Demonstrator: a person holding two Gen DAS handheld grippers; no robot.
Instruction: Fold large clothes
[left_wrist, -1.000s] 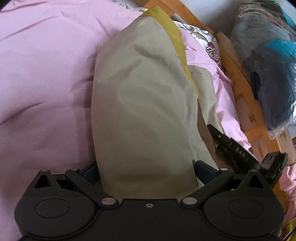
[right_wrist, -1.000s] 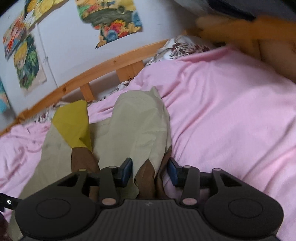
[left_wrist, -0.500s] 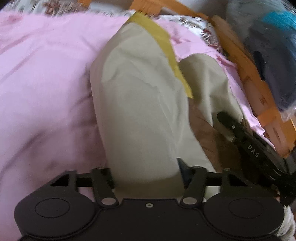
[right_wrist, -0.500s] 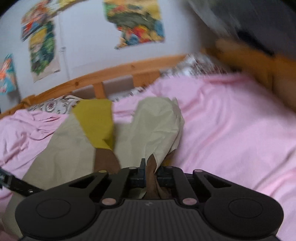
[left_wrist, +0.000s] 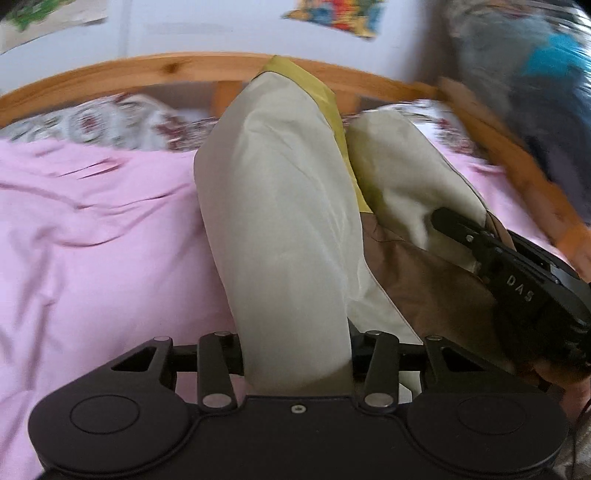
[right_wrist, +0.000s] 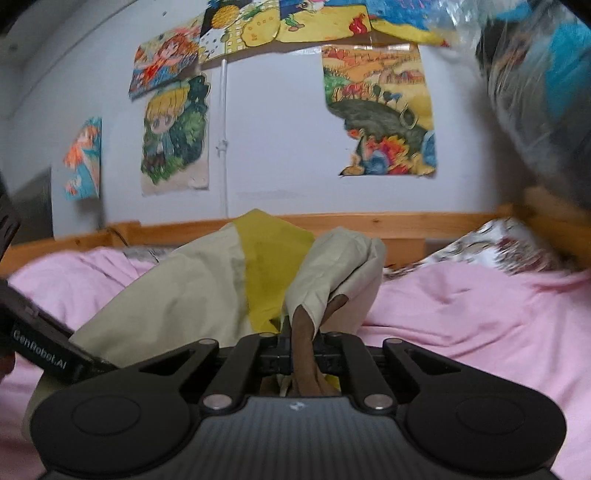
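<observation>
Over the pink bed (left_wrist: 92, 258), near its wooden rail (right_wrist: 406, 221), my left gripper (left_wrist: 295, 354) has just closed around the beige garment (left_wrist: 280, 221); my right gripper (right_wrist: 301, 350) has clamped its brown hem. Both ends have come up, so folding can begin.

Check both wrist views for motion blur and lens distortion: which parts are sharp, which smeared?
Left wrist view: floral bedding and bagged clothes smeared, wooden bed rail bowed by the fisheye, left gripper and beige garment fairly sharp. Right wrist view: posters readable, bag at top right blurred, right gripper crisp.
</observation>
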